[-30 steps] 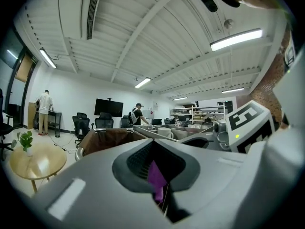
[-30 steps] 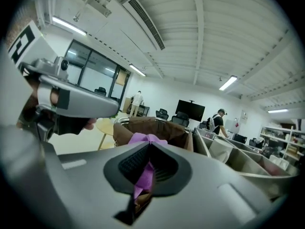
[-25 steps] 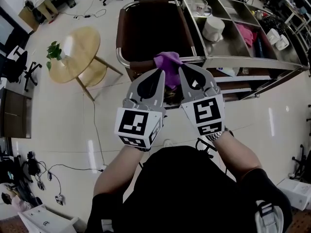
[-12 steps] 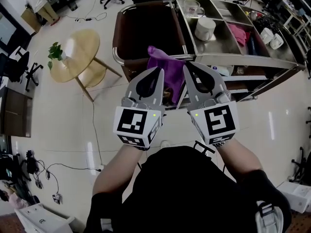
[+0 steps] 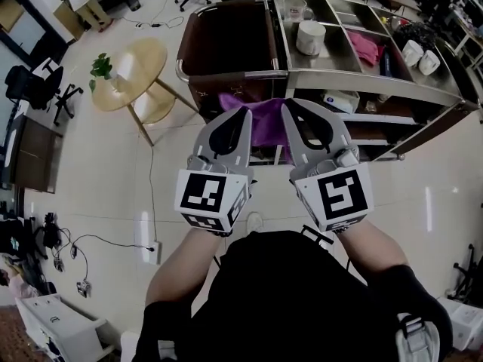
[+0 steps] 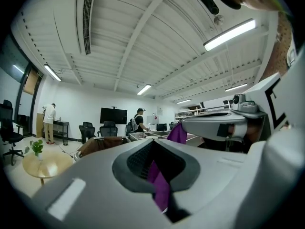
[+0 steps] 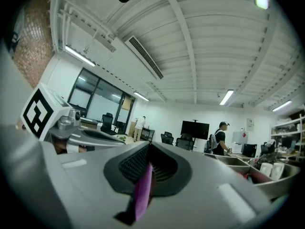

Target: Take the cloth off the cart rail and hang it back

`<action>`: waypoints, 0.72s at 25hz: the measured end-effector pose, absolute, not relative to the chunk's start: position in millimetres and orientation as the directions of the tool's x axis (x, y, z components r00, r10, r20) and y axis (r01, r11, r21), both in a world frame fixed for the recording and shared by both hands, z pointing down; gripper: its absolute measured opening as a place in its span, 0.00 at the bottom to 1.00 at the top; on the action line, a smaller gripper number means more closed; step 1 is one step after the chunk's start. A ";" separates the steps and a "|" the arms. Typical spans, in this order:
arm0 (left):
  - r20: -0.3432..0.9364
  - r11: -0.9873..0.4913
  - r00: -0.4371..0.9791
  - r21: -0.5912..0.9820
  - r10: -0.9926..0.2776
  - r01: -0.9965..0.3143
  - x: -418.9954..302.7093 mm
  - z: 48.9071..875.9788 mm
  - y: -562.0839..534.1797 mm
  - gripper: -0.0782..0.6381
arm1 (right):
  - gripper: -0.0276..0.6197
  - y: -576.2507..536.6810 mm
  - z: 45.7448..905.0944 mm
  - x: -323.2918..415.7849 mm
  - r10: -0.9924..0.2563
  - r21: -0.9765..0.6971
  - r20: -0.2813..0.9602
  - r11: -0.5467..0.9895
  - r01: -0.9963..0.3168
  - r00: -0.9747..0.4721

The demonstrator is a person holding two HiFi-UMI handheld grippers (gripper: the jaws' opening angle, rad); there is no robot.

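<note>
- The cloth [image 5: 264,127] is purple, thin and limp. Judge it light and soft: it will sag and fold wherever you do not support it, and it cannot break.
- It hangs spread between your two grippers at 12 o'clock in front of you. The cart [image 5: 377,90] rail [image 5: 226,75] sits just beyond it, toward 12. From above, I cannot tell whether its far edge touches anything on the cart.
- Your left gripper [image 5: 244,115] is clamped on one upper edge of the cloth, with the jaws pressed together and a purple strip pinched in them.
- Your right gripper [image 5: 287,108] is closed the same way on the other upper edge.
- Two pinches on the top edge, set apart, are the right hold, I think. They keep the cloth open like a sheet so it can drape over the rail. A single pinch would let it bunch.
- Because the fabric is thin, it could slide out of smooth pads. Keep both grips tight until it lies across the rail.
- The head view alone shows the cloth's spread, the rail, and the steel tray at 1 o'clock.
- The left gripper view alone shows the fabric running from its jaws up toward your right gripper at 1 o'clock.
- The right gripper view shows only a short strip in its jaws. Neither gripper view shows the rail clearly.
</note>
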State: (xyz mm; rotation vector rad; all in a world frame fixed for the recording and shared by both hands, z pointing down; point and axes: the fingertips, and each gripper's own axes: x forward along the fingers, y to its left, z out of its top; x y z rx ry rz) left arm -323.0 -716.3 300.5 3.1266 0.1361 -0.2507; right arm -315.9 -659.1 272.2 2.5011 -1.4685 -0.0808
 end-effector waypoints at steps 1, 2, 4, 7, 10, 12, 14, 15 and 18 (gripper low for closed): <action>-0.156 -0.997 0.984 -0.006 0.080 0.080 -327.1 301.9 -709.8 0.09 | 0.05 -653.6 273.7 -319.9 -0.871 0.228 0.075 -0.458 -0.859 0.485; -0.153 -0.997 0.985 -0.007 0.074 0.074 -330.9 303.3 -703.9 0.09 | 0.05 -648.6 275.9 -323.4 -0.875 0.223 0.080 -0.451 -0.864 0.477; -0.147 -0.998 0.987 -0.009 0.063 0.062 -338.2 305.6 -692.2 0.09 | 0.05 -638.7 280.3 -330.4 -0.883 0.212 0.088 -0.436 -0.875 0.461; -0.140 -0.999 0.989 -0.012 0.053 0.051 -350.0 308.9 -673.2 0.09 | 0.05 -627.1 275.0 -340.5 -0.912 0.253 -0.017 -0.401 -0.880 0.410; -0.141 -0.999 0.989 -0.021 0.048 0.046 -361.0 309.6 -657.5 0.09 | 0.05 -614.4 273.2 -349.8 -0.922 0.275 -0.068 -0.385 -0.881 0.381; -0.143 -0.999 0.988 -0.028 0.050 0.047 -366.1 309.1 -651.5 0.09 | 0.05 -606.8 278.8 -355.4 -0.918 0.250 -0.027 -0.389 -0.887 0.395; -0.143 -0.998 0.988 -0.032 0.053 0.049 -370.1 308.7 -650.1 0.09 | 0.05 -605.4 278.6 -360.2 -0.918 0.246 -0.030 -0.390 -0.887 0.395; -0.143 -0.998 0.988 -0.034 0.055 0.050 -372.1 308.1 -650.7 0.09 | 0.05 -607.0 275.2 -362.2 -0.921 0.257 -0.055 -0.387 -0.885 0.387; -0.146 -0.998 0.988 -0.042 0.059 0.053 -379.8 303.4 -653.5 0.09 | 0.05 -611.8 268.3 -369.9 -0.921 0.267 -0.079 -0.388 -0.882 0.381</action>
